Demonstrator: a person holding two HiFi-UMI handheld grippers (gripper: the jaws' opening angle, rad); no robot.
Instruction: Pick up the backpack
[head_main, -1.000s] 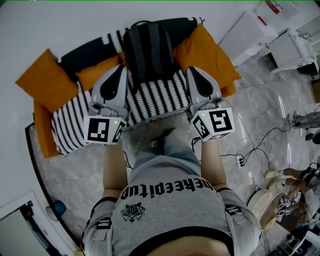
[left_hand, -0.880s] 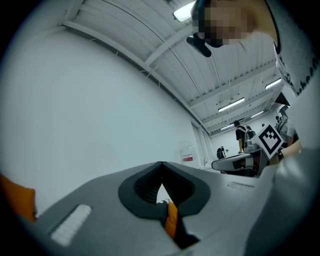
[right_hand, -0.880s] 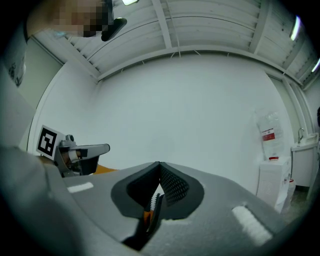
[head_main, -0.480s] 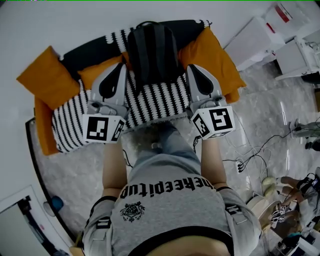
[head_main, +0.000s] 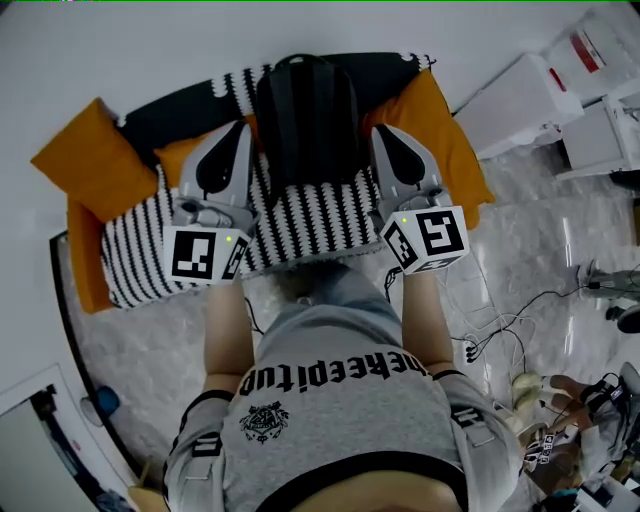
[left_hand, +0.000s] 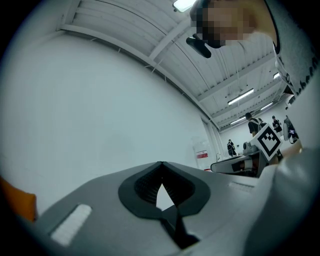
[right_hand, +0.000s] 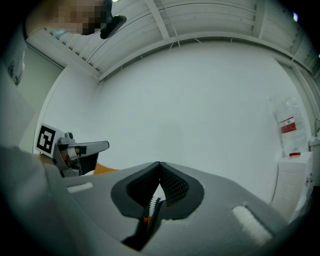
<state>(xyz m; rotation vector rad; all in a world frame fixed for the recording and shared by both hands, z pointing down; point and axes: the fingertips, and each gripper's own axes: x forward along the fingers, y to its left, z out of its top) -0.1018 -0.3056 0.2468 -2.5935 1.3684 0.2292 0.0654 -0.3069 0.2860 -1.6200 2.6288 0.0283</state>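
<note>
A dark backpack (head_main: 308, 120) stands upright on the striped sofa (head_main: 310, 215), leaning against its backrest. My left gripper (head_main: 242, 126) is held out just left of the backpack and my right gripper (head_main: 378, 130) just right of it, neither touching it as far as I can tell. In the left gripper view the jaws (left_hand: 161, 163) meet at their tips with nothing between them and face the white wall. The right gripper (right_hand: 159, 163) is likewise shut and empty. The backpack appears in neither gripper view.
Orange cushions lie at the sofa's left (head_main: 85, 160) and right (head_main: 440, 125). White cabinets (head_main: 520, 90) stand at the right. Cables (head_main: 495, 320) trail over the marble floor at the right, where another person's hands (head_main: 560, 420) show. The white wall runs behind the sofa.
Both grippers have moved forward toward the sofa and now flank the backpack's sides more closely. Their jaws have stayed shut.
</note>
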